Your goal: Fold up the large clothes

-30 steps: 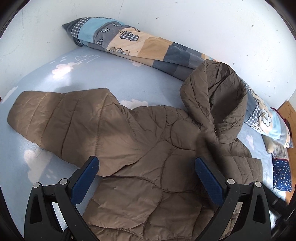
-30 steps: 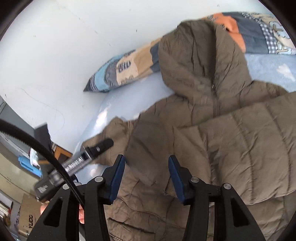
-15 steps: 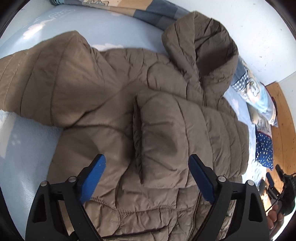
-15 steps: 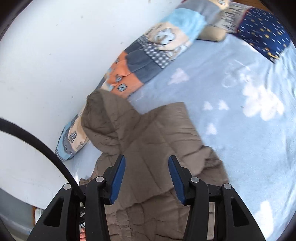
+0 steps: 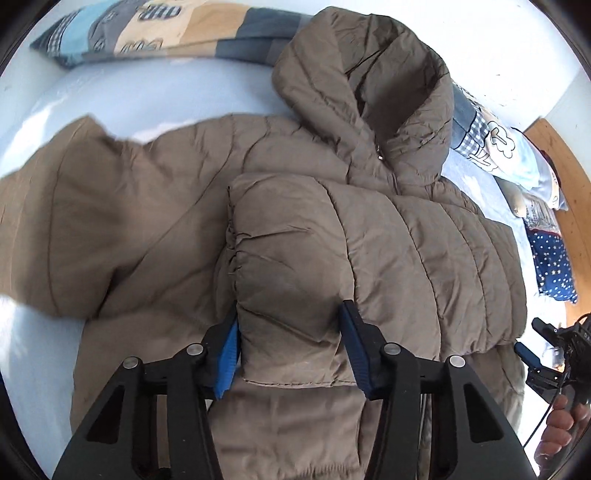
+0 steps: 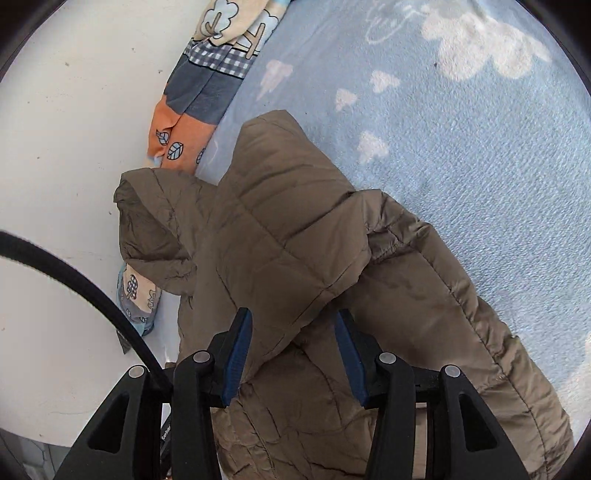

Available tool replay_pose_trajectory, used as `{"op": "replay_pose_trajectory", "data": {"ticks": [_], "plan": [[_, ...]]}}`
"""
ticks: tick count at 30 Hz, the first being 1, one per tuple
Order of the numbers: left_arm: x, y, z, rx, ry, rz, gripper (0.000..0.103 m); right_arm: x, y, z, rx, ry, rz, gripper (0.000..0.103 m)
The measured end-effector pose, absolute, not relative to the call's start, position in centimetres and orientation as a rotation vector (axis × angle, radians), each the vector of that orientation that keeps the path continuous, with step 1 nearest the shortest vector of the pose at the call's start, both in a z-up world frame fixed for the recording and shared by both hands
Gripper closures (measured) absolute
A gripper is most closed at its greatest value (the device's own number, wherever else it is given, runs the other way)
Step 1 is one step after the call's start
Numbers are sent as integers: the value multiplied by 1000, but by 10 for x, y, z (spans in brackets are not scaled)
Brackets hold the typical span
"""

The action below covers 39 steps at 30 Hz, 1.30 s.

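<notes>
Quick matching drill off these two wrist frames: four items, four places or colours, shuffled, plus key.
1. hood
2. folded sleeve
3. bed sheet
4. starry cushion

A. navy with small dots, by the wooden frame
B. light blue with white clouds
C. lying across the jacket's chest
D. propped on the patchwork quilt by the wall

Pairs: 1-D, 2-C, 3-B, 4-A

Your jacket (image 5: 177,206) lies spread on the bed (image 6: 461,155), its hood (image 5: 365,92) toward the wall-side edge, resting against the long pillow (image 5: 155,33) that runs along that edge. One sleeve (image 5: 369,258) is folded across the jacket's body, its cuff end between the closing jaws of your left gripper (image 5: 291,350). Your right gripper (image 6: 291,354) hangs over the jacket's folded part, and smaller pillows (image 5: 550,258) sit at the bed's far right end.
</notes>
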State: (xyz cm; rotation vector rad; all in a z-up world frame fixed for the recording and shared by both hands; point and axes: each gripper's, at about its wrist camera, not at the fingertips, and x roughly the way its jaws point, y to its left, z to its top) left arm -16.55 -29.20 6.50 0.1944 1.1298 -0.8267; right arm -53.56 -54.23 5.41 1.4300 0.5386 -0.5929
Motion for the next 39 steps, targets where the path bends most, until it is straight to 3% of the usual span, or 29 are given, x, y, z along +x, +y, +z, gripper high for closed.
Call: {"op": "replay_pose_trajectory", "data": {"ticks": [2,4,5,8,16,21,29,32,35,39], "plan": [[-162,-301,65,208,1107,-827,53,-533,-544,45,1457,531,-607,51],[-156,-307,64,190,1100,-821,53,-533,-548,42,1450,500,-612,64],[-153,-310,64,174,1096,-823,53,-534,-550,43,1428,495,-638,76],[-149,-317,64,157,1079,-839,53,-529,-556,51,1342,483,-690,87],[-156,-328,58,245,1034,-811,50,-515,-562,42,1220,640,-783,87],[-153,-320,70,222,1060,-796,48,-528,-557,59,1285,641,-763,71],[-160,-304,109,211,866,-698,40,-515,-528,120,979,608,-856,71],[-162,-311,103,260,855,-710,40,-496,-533,116,916,625,-819,73],[-162,-319,87,300,894,-724,40,-485,-541,104,859,683,-821,84],[-159,-323,65,338,959,-720,36,-474,-548,88,836,745,-815,85]]}}
